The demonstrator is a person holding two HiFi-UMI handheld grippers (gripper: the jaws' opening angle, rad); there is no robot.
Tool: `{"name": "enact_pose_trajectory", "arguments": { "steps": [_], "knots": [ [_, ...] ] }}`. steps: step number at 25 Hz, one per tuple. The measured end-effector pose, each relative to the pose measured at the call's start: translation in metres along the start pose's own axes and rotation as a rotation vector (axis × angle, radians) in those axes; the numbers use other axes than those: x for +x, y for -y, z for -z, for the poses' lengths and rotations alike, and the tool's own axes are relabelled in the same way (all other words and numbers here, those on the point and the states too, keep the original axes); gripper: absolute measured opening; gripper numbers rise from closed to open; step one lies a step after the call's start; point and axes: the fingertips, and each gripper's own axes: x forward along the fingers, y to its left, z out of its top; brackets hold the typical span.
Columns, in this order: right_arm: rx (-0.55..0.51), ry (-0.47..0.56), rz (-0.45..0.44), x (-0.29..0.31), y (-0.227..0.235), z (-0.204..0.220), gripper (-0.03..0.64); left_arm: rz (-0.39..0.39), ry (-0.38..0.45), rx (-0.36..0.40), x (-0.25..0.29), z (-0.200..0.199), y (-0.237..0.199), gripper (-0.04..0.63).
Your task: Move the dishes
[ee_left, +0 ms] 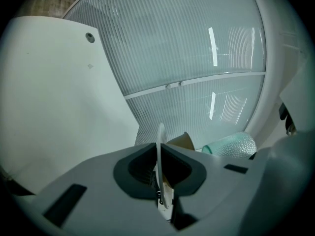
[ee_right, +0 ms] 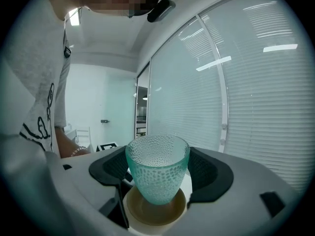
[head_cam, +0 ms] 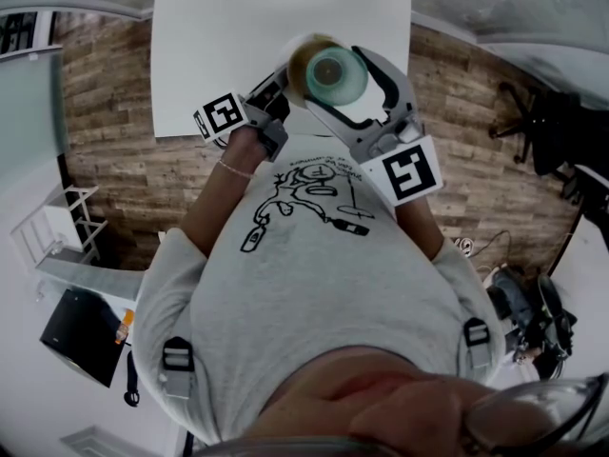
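Teal dimpled glass (ee_right: 157, 168) upright on brown-centred saucer (ee_right: 147, 223), both in air before person's chest, over white table (head_cam: 238, 36). Left gripper (ee_left: 160, 167) pressed together, pinching saucer rim. Right gripper (ee_right: 158, 156) spread wide, pads against glass sides.

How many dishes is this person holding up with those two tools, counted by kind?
Green glass: 1
Plate: 1
Total: 2 dishes
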Motion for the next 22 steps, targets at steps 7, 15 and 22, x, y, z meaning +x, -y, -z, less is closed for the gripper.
{"name": "enact_pose_trajectory", "arguments": {
  "steps": [7,15,22],
  "knots": [
    [-0.001,-0.008,-0.004,-0.006,0.001,-0.008,0.377,0.004,0.013,0.009,0.0,-0.001,-0.001,0.018],
    [0.01,-0.021,0.052,-0.015,0.02,-0.001,0.377,0.001,0.014,0.007,0.0,-0.004,-0.001,0.018],
    [0.002,-0.037,0.14,-0.034,0.044,0.009,0.377,-0.003,0.013,0.014,0.002,-0.005,-0.003,0.018]
  ]
}}
